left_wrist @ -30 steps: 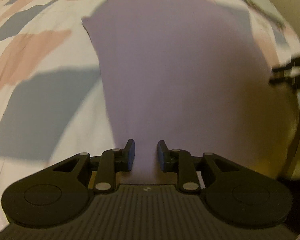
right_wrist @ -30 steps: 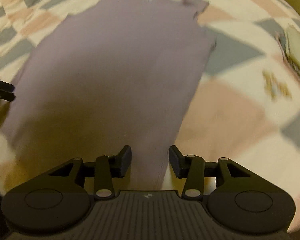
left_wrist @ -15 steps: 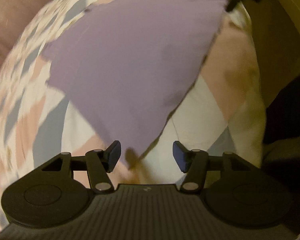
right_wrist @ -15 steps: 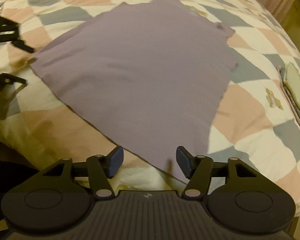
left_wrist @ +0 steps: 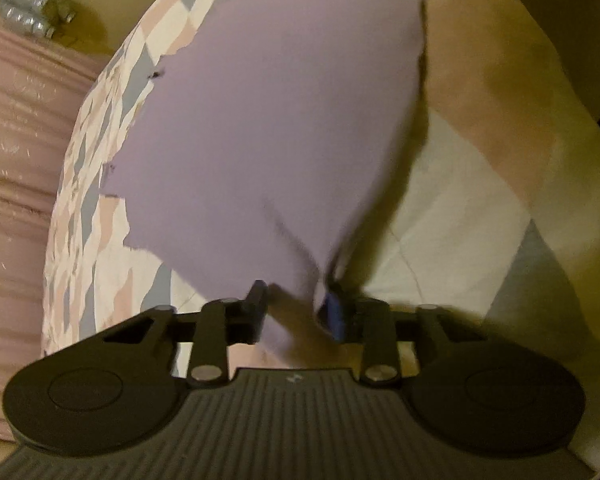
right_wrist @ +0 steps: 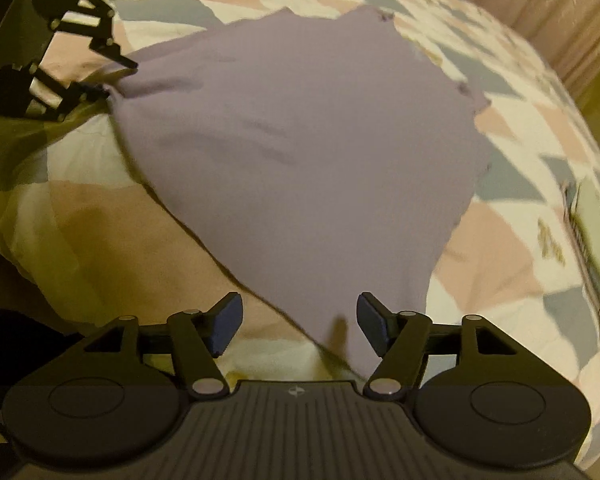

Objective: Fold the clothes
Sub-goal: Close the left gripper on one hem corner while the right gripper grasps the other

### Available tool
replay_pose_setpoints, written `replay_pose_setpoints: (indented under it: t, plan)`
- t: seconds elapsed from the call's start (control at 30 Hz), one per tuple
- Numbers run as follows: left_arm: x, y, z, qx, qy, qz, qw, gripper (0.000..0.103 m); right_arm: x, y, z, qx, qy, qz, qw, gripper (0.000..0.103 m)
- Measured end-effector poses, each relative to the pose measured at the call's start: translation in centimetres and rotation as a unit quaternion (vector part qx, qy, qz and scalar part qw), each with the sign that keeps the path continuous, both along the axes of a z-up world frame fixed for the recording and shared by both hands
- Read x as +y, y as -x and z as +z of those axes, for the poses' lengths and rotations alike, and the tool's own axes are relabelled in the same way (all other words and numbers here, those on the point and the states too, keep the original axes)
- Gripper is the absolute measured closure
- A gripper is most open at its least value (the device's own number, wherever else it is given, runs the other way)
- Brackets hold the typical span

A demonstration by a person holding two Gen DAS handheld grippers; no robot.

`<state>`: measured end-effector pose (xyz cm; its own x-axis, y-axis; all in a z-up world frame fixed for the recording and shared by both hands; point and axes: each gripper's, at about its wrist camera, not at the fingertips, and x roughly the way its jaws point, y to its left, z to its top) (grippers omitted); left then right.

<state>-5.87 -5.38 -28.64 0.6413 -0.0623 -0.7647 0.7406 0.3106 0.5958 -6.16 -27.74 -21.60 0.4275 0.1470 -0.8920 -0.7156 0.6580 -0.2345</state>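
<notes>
A plain purple garment (left_wrist: 280, 120) (right_wrist: 300, 140) lies spread flat on a checked quilt (left_wrist: 480, 200) (right_wrist: 100, 240). My left gripper (left_wrist: 296, 312) sits at one near corner of it. Its jaws are partly closed around that corner, and a gap of quilt still shows between cloth and the right pad. The view is blurred there. From the right wrist view the left gripper (right_wrist: 118, 78) shows at the garment's far-left corner, fingers apart. My right gripper (right_wrist: 300, 326) is open at the other near corner, which lies between its fingers without touching the pads.
A pink curtain (left_wrist: 12, 160) (right_wrist: 560, 8) hangs beyond the bed. A silvery object (left_wrist: 28, 16) lies on the floor by it. A folded pale-green cloth (right_wrist: 596, 216) rests on the quilt to the right. The bed edge drops into dark at lower left in the right wrist view.
Both grippers let the garment's hem go and drew back to its two near corners. The left jaws have since narrowed around their corner; the right stays wide open.
</notes>
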Motion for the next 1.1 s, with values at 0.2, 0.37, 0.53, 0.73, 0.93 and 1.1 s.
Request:
replay_pose_setpoints:
  t: [0.2,0.37,0.53,0.73,0.93,1.1]
  plan:
    - [0.9,-1.4,3.4,0.06,0.098,0.074,0.9907,0.099,2.9,1.1,-0.4,-0.023,-0.02,0.072,0.997,0.03]
    - [2.5,-4.2,5.8,0.114,0.174,0.152,0.9661,0.099,6.7,1.7,-1.6,-0.046,-0.047,0.124,0.99,0.027]
    - [2.6,-3.9,6.8,0.116,0.172,0.131,0.9695,0.099,8.6,1.1,-3.1,-0.058,-0.025,0.15,0.987,0.056]
    - [2.7,-3.2,6.5,0.111,0.158,0.111,0.9749,0.099,5.1,0.7,-4.2,-0.104,0.053,0.151,0.982,0.07]
    - [2.7,-2.8,6.0,0.108,0.147,0.105,0.9776,0.099,0.0,0.0,-5.2,-0.144,0.134,0.152,0.969,0.083]
    - [2.4,-2.8,5.7,0.111,0.133,0.092,0.9805,0.102,-1.5,-0.8,-5.0,-0.129,0.127,0.153,0.972,0.103]
